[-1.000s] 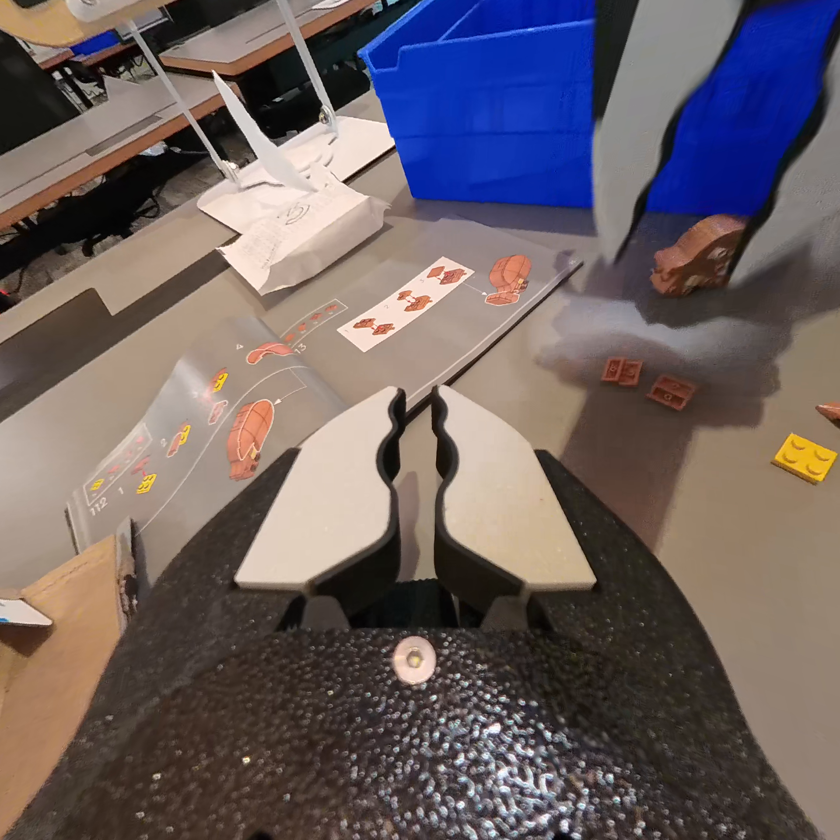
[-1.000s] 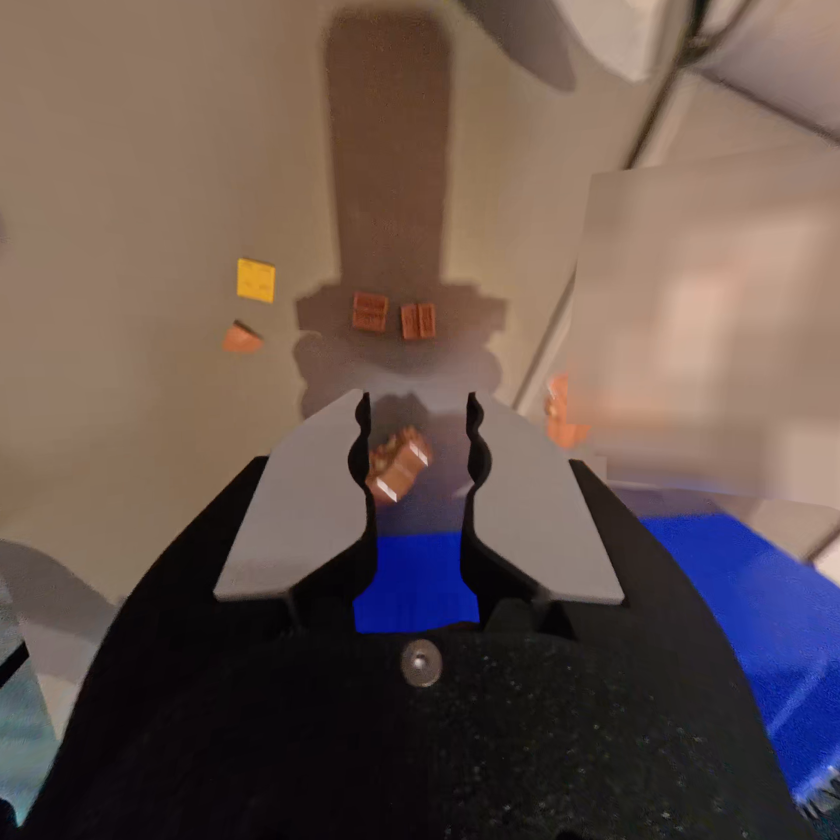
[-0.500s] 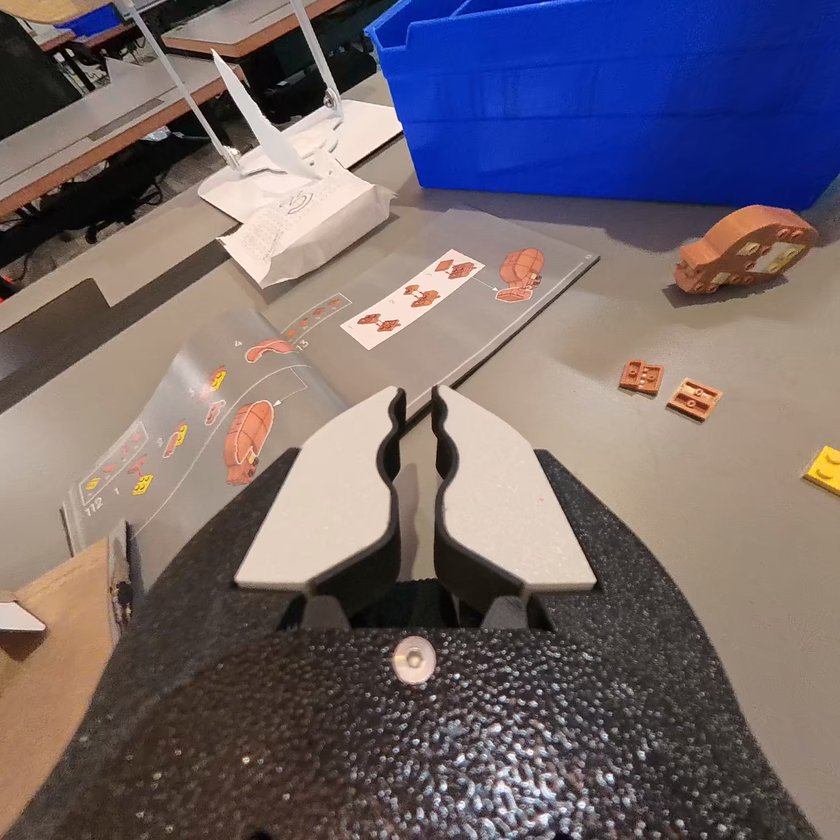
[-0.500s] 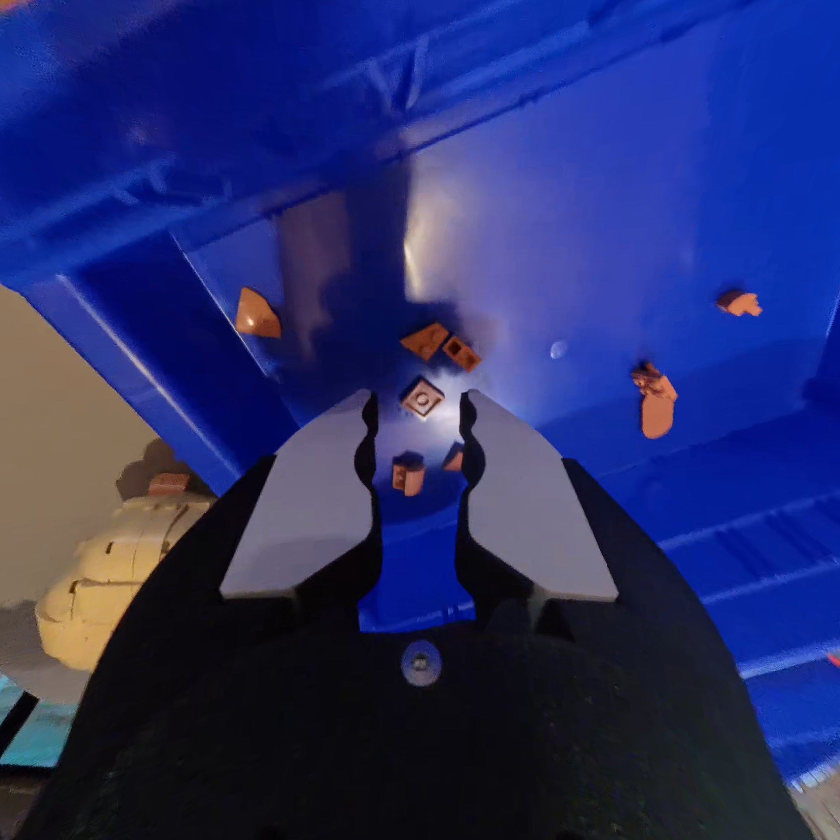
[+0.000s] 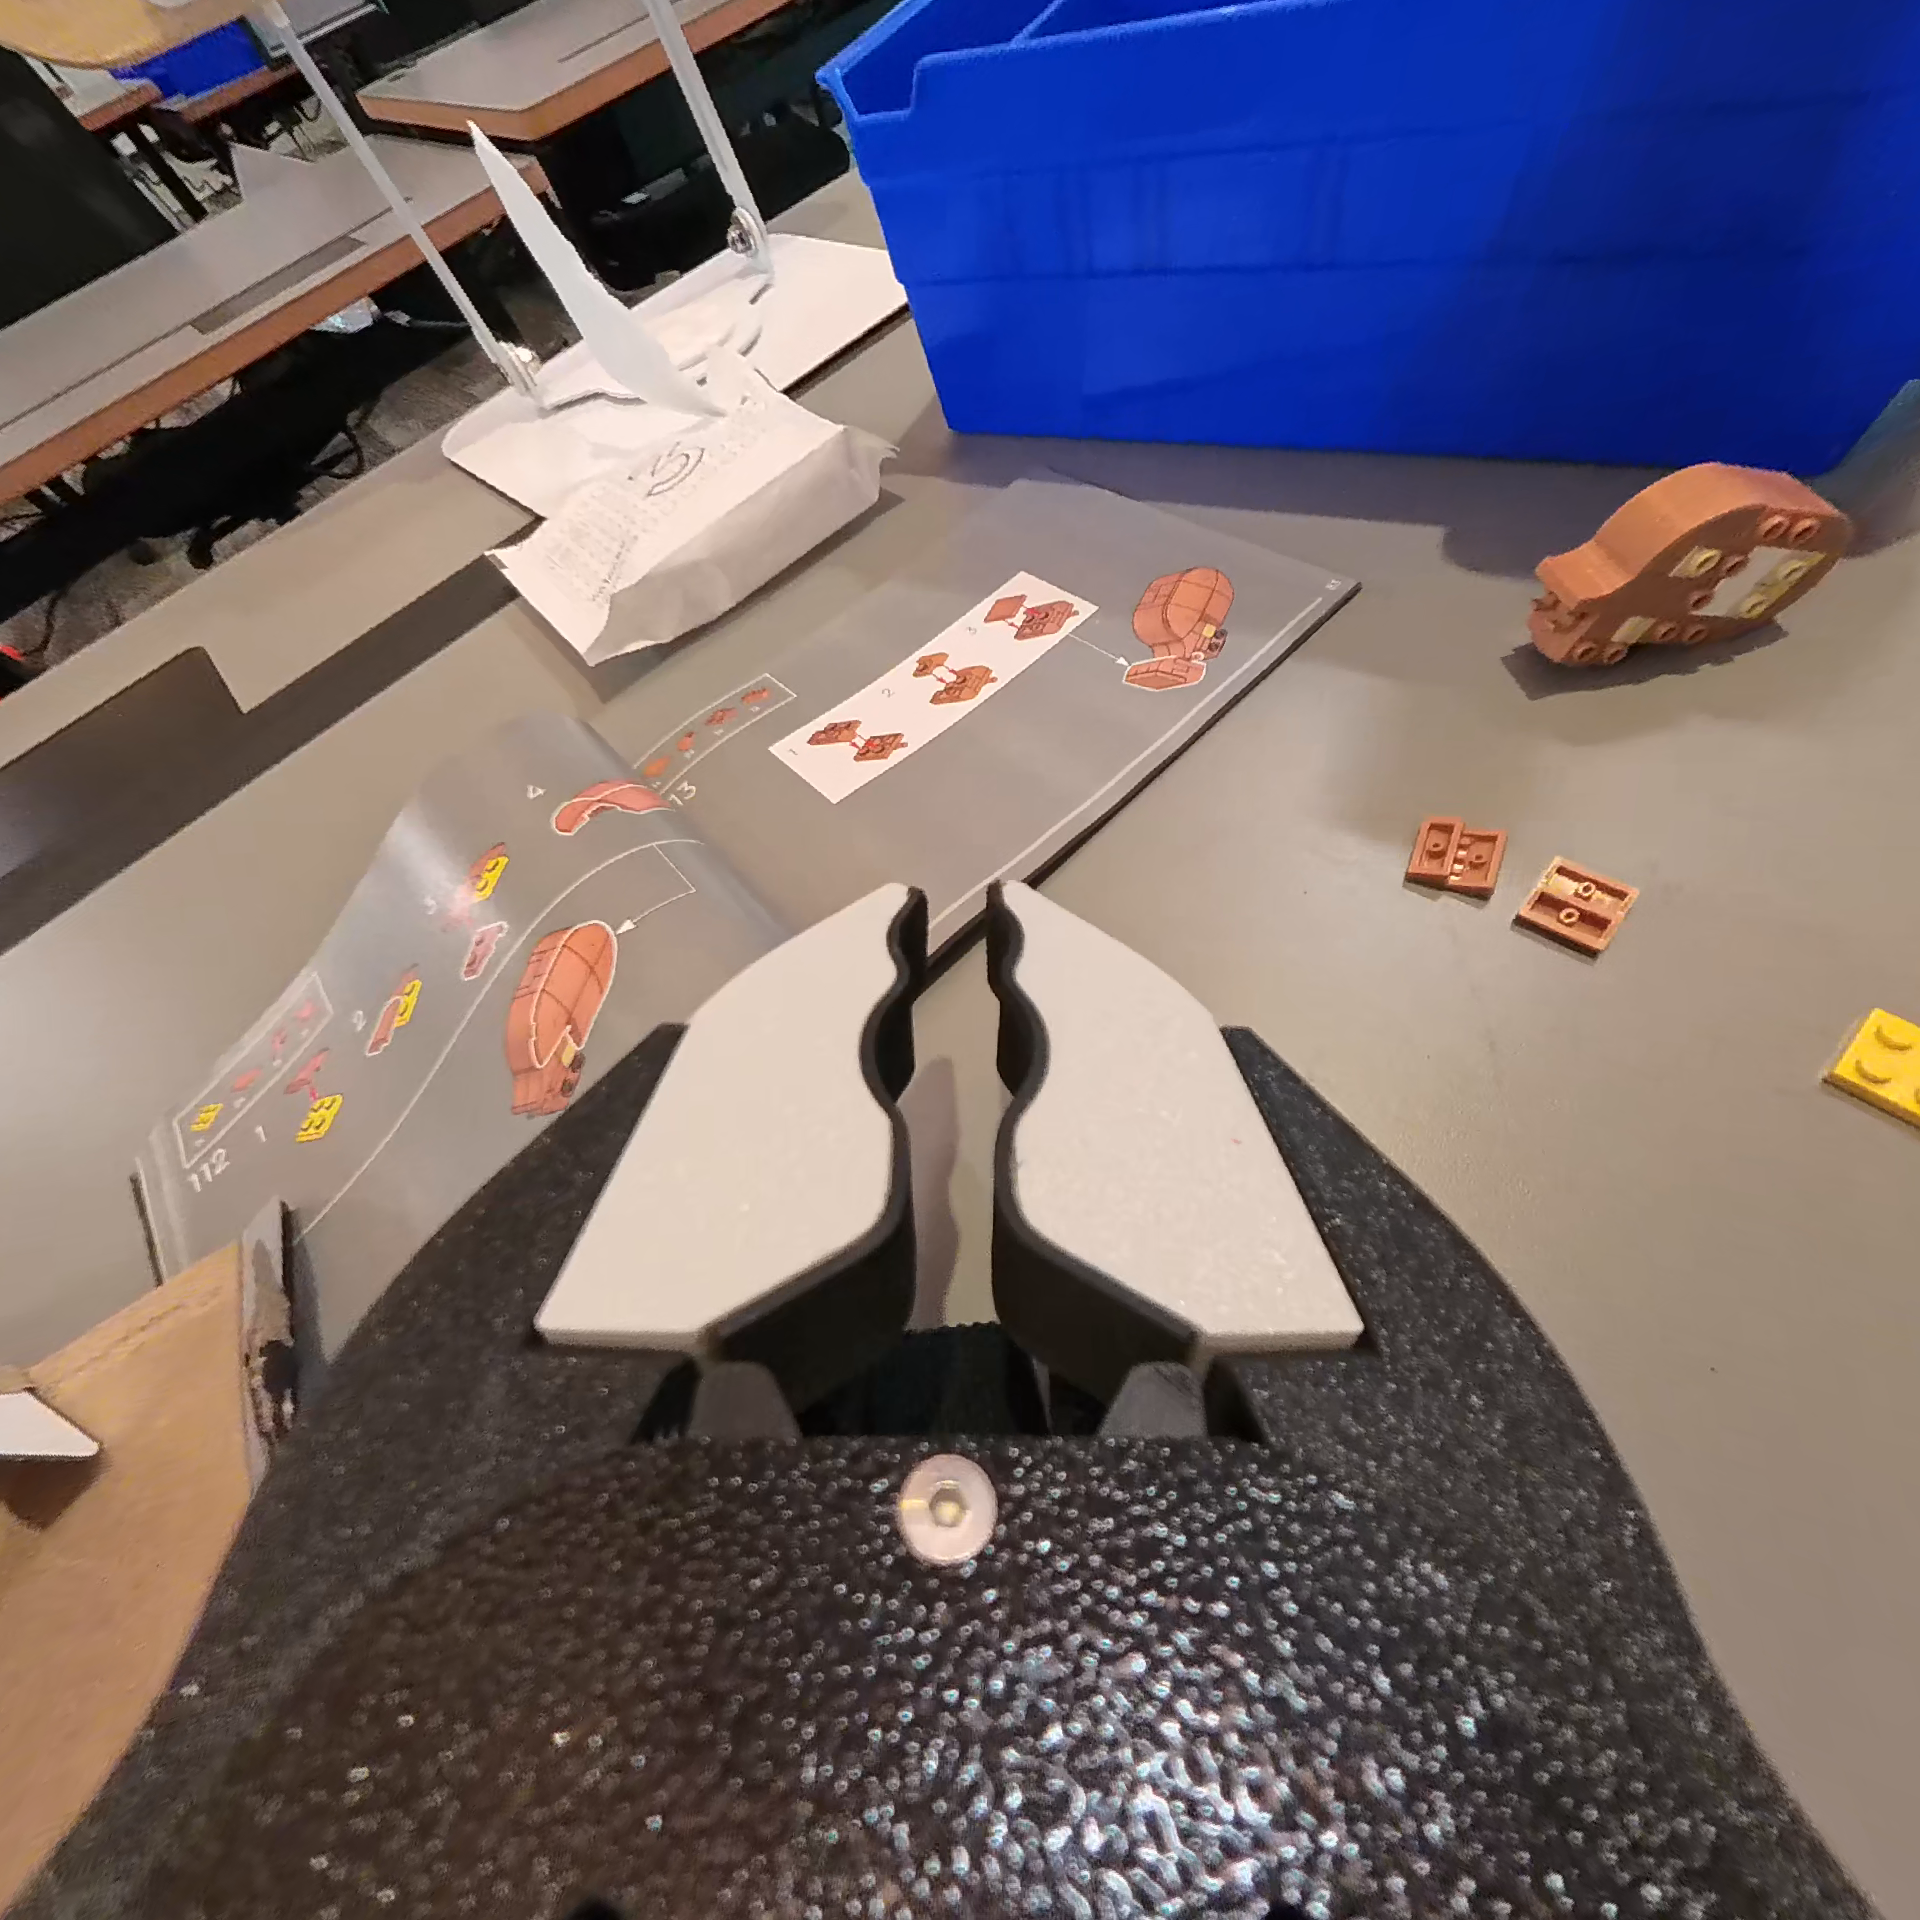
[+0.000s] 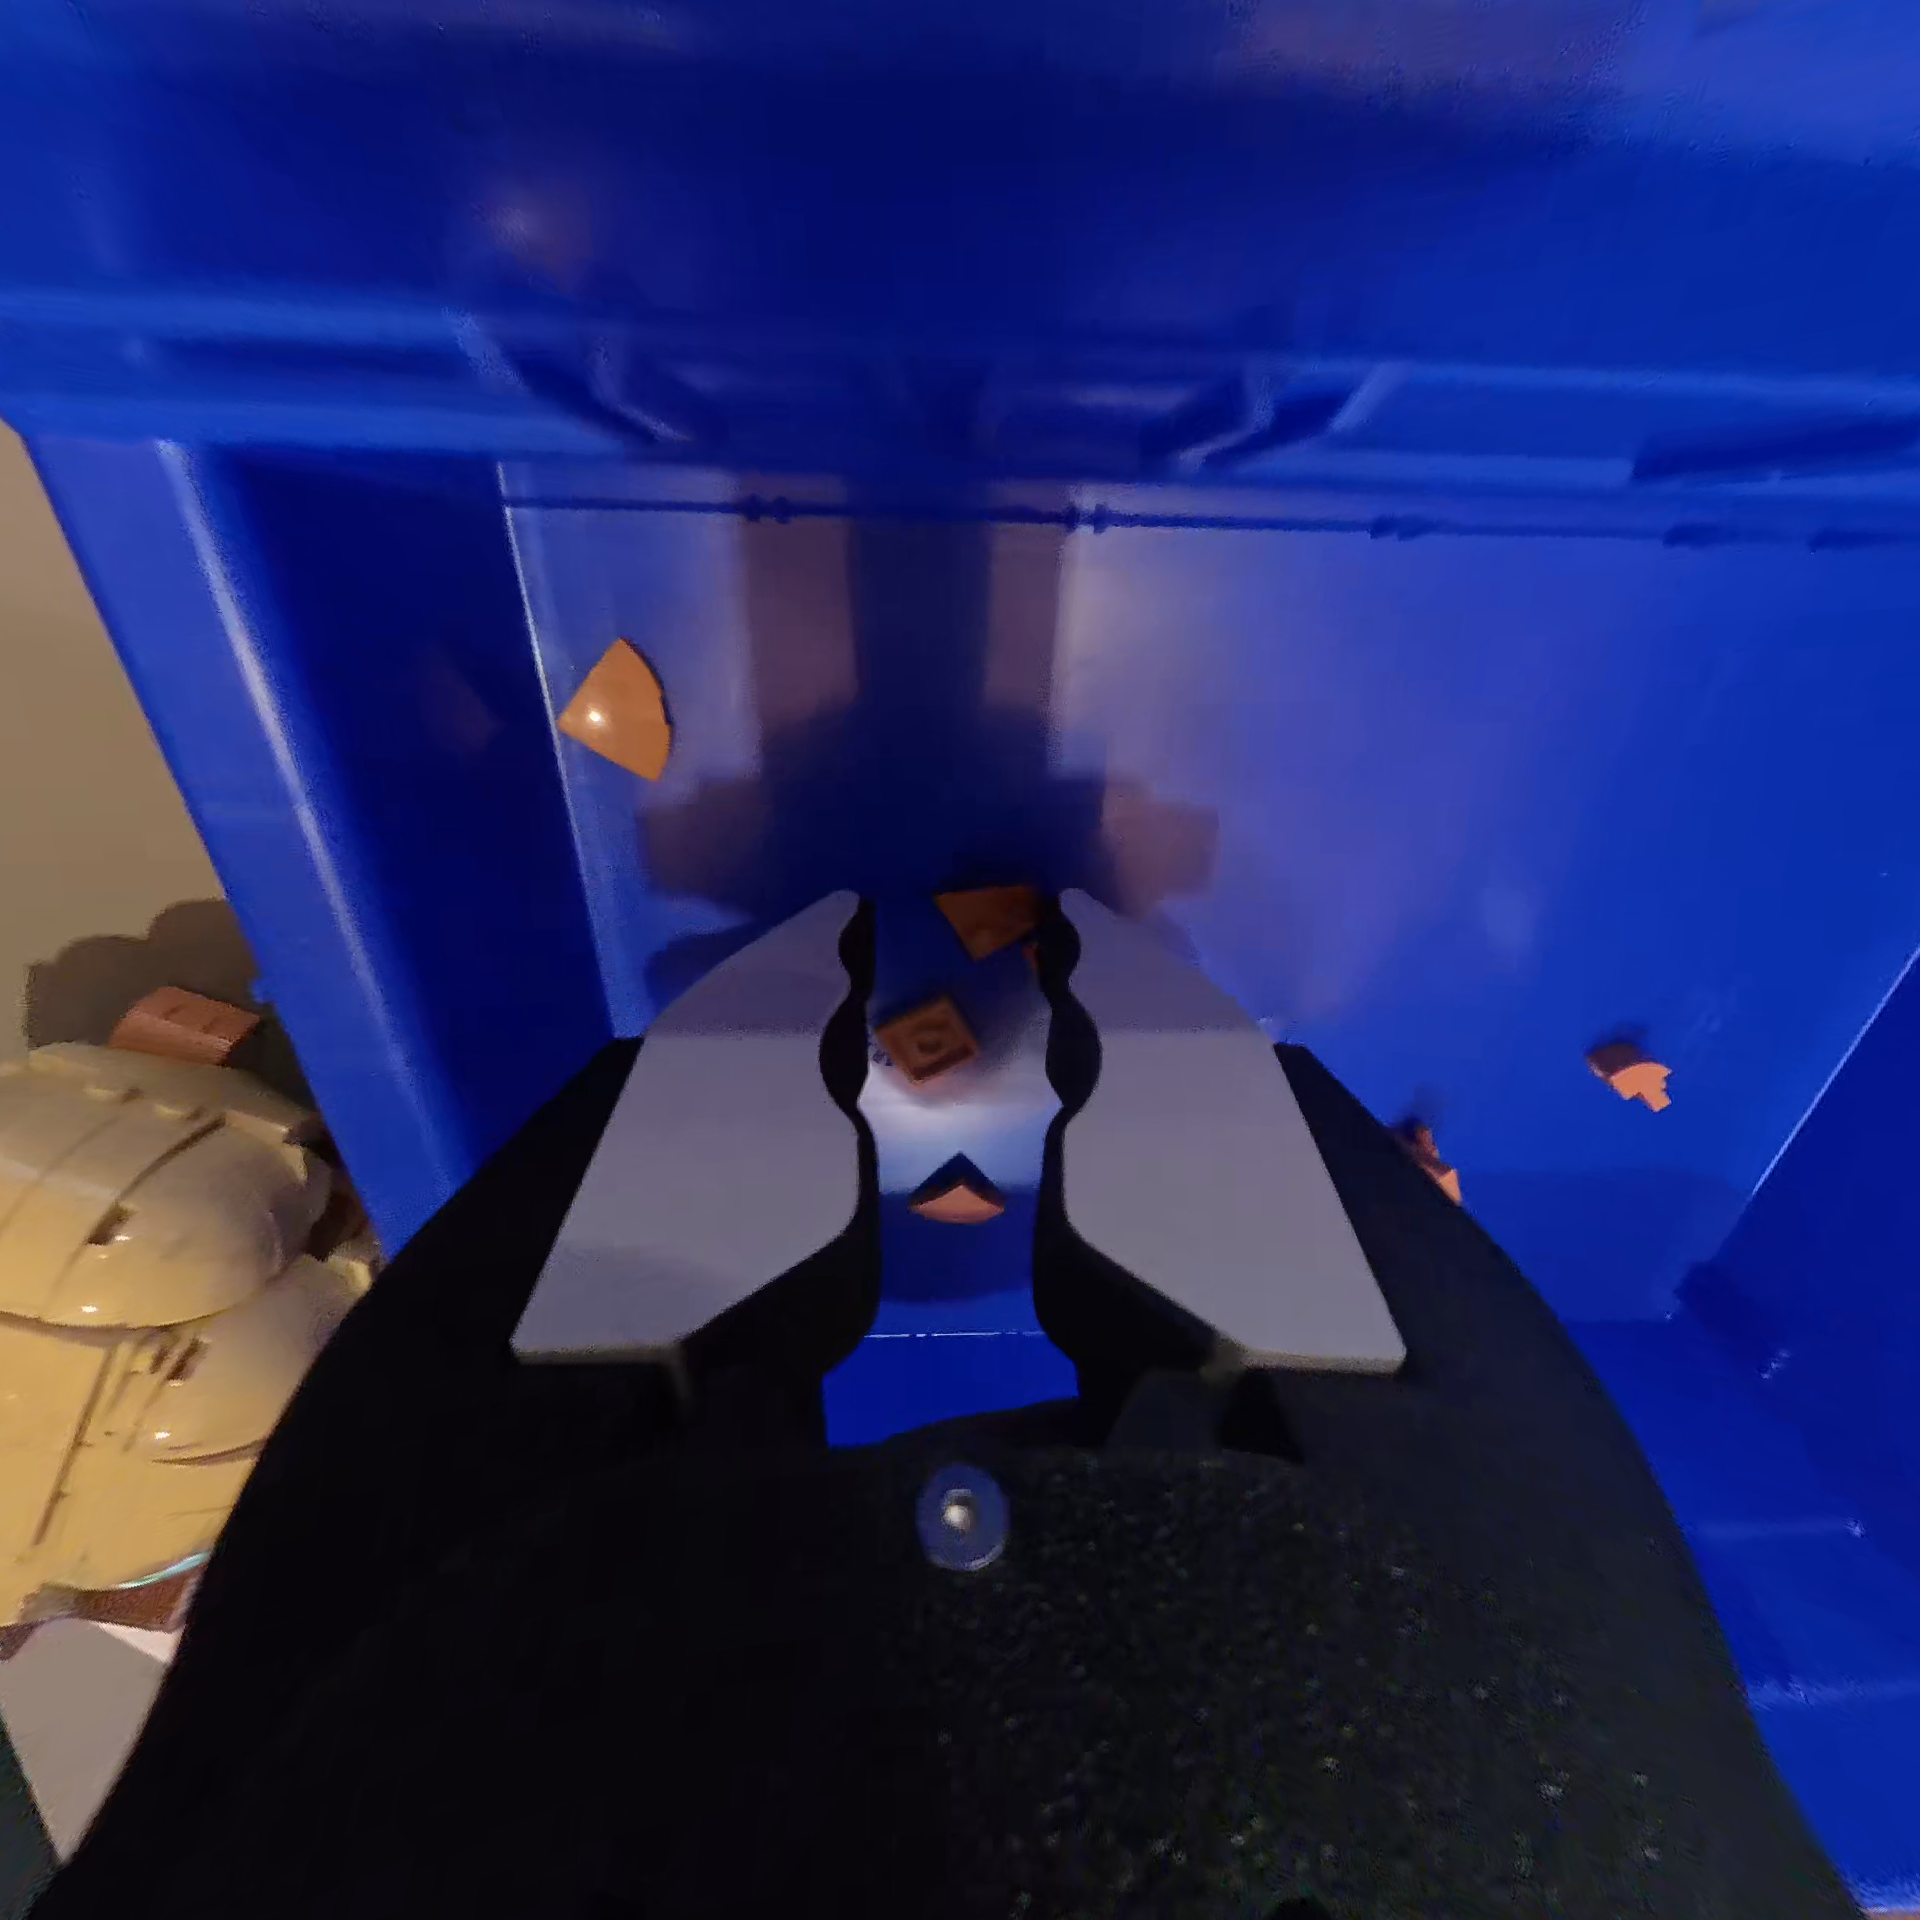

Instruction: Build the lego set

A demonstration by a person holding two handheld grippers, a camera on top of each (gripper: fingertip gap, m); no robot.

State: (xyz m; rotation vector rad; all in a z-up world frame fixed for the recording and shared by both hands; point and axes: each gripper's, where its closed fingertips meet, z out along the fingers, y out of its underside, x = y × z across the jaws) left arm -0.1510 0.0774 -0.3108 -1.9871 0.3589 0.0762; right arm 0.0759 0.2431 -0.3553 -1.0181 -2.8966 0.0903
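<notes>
Tongs on the left [image 5: 954,904] sit low over the tabletop [image 5: 1299,1195], pointing forward toward an open instruction booklet [image 5: 935,717] at frame centre, fingers nearly together with only a narrow slit between them and nothing in it. Blue bin [image 5: 1403,229] fills the upper right; a brown curved brick build [image 5: 1688,566] lies at right just in front of it, two small brown plates [image 5: 1512,883] lower down, a yellow plate [image 5: 1875,1065] at the right edge. White paper bag [image 5: 686,530] lies upper left of centre, cardboard [image 5: 114,1475] at lower left.

Right tongs [image 6: 951,914] point down into the blue bin [image 6: 1455,779], partly open, pads pressing on nothing. Small brown square tile [image 6: 925,1044] lies on the bin floor between the fingers, apart from both; more brown pieces [image 6: 618,712] are scattered around. Tan rounded build [image 6: 135,1247] sits at left outside the bin wall. Picture is blurred.
</notes>
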